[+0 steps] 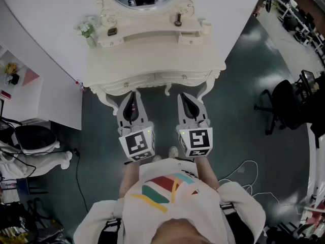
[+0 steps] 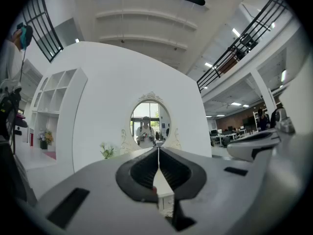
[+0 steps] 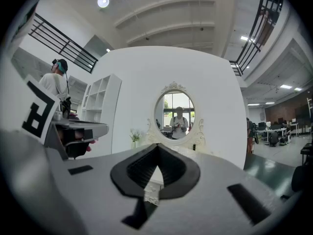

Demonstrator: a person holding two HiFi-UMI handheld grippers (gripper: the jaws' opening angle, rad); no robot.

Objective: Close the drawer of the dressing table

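Bright, even light falls from ceiling lamps (image 3: pixel 102 2) above me. The dark floor (image 1: pixel 269 80) carries pale glare patches. Both my gripper views bulge fisheye-round with black corners, and straight lines bend near the edges.

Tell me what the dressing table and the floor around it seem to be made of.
Dressing table: probably painted wood, cream-white with a satin finish. The carved scrolls on its legs and apron suggest this, though moulded resin is possible.
Floor: a hard, glossy, dark grey-green surface, perhaps epoxy over concrete. It shows soft patches of reflected light.
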